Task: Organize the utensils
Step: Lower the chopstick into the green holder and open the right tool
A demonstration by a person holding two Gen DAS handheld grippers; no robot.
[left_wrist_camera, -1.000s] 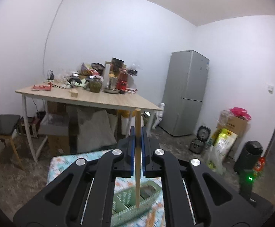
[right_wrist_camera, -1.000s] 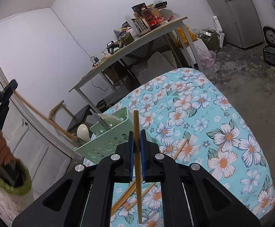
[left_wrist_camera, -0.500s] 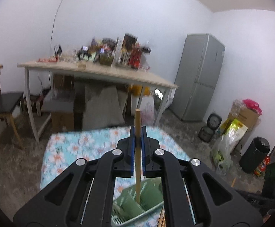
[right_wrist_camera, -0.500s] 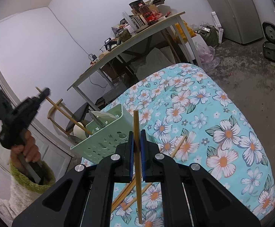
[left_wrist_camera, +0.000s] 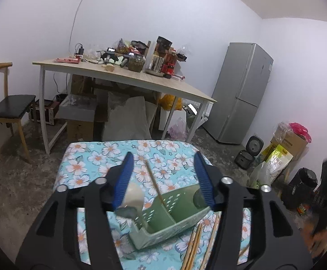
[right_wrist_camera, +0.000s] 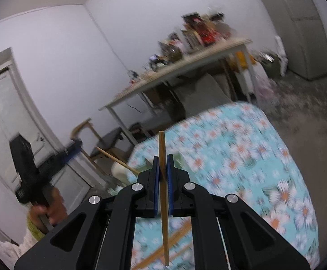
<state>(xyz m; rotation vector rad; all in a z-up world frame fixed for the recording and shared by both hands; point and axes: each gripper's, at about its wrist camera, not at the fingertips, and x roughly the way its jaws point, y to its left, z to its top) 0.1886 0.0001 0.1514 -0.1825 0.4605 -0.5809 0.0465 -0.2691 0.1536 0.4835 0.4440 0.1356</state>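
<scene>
**A:** Left view first. What are your tongs doing?

**B:** My left gripper [left_wrist_camera: 163,175] is opening; the pads touch nothing. The chopstick [left_wrist_camera: 154,183] stands free between the jaws at frame centre, leaning, its lower end down in the caddy [left_wrist_camera: 174,222] at lower centre. A spoon [left_wrist_camera: 133,194] sticks up just left of it. More loose sticks [left_wrist_camera: 197,240] lie on the cloth [left_wrist_camera: 109,153] at the caddy's lower right.

**A:** How do you finish that drop well?

**B:** I'd say lift straight back with the jaws wide, so neither pad clips the leaning stick or the spoon.

**A:** And the right view?

**B:** Blurred, but clear enough: my right gripper [right_wrist_camera: 162,175] is clamped tight on a second chopstick [right_wrist_camera: 163,202], upright at lower centre, poking out above and below the pads. The left gripper [right_wrist_camera: 41,164] shows at left.

**A:** Advice for that one?

**B:** I'd wait for the left to clear, come over the same compartment, lower the tip inside, then let go.
</scene>
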